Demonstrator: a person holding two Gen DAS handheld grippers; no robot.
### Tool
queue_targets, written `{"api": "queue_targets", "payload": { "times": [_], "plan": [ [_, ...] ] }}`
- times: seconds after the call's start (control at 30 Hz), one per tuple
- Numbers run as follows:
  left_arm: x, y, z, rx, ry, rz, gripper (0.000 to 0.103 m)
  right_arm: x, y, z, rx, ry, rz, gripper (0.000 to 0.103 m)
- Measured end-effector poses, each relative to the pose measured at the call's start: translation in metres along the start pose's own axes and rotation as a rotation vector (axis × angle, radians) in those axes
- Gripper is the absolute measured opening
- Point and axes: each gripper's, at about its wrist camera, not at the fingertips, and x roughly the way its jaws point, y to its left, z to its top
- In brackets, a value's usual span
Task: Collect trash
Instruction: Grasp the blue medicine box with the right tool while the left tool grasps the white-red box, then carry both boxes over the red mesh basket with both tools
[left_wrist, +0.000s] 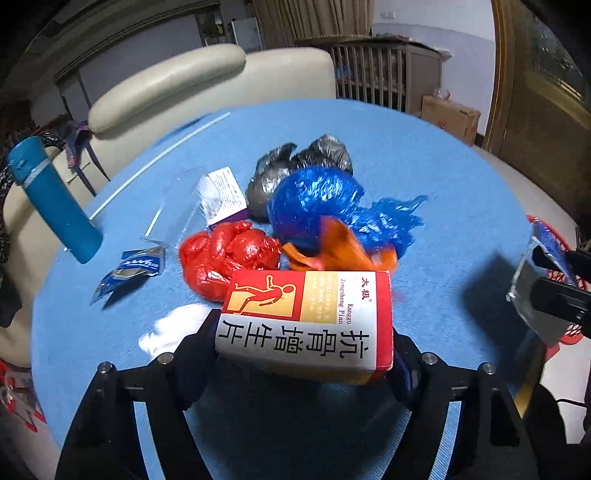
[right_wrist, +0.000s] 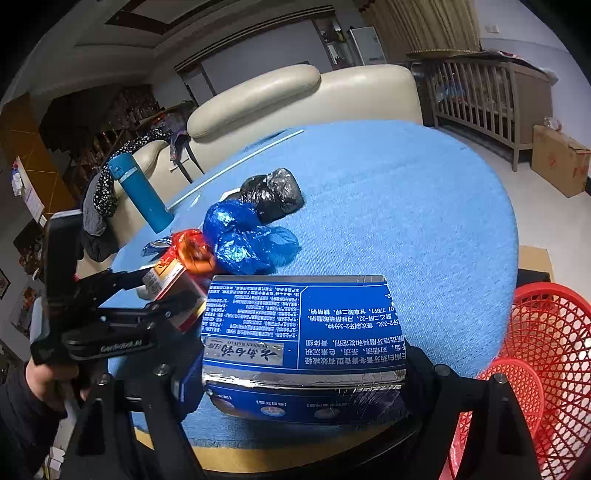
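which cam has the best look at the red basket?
Right wrist view: the red basket fills the lower right beside the blue table, with its mesh wall and open rim clear. The left wrist view shows only a sliver of it at the right edge, mostly hidden behind the right gripper.

Both cameras ride low behind their own gripper fingers, tilted down across the blue desk (left_wrist: 424, 155) toward the cream sofa (left_wrist: 207, 85). The left view sits close over the crumpled bags, with the right gripper (left_wrist: 546, 291) at its right edge. The right view looks from further right, beside the red basket (right_wrist: 546, 332), and shows the left gripper (right_wrist: 173, 295). Both share the blue bag (left_wrist: 314, 199), black bag (right_wrist: 273, 192) and bottle (left_wrist: 51, 199).
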Motion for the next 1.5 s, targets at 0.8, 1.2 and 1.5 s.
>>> {"api": "queue_targets", "payload": {
  "times": [0.8, 1.2, 1.5],
  "plan": [
    [-0.134, 0.035, -0.031, -0.243, -0.265, 0.11, 0.079, -0.086, 0.038, 0.011, -0.03, -0.176, -0.02, 0.086],
    [-0.15, 0.006, -0.013, -0.182, -0.32, 0.061, 0.079, -0.12, -0.002, 0.011, 0.054, -0.25, -0.078, 0.086],
    [-0.128, -0.046, 0.004, -0.077, -0.274, 0.006, 0.079, -0.132, -0.061, -0.005, 0.166, -0.264, -0.143, 0.086]
  ]
}}
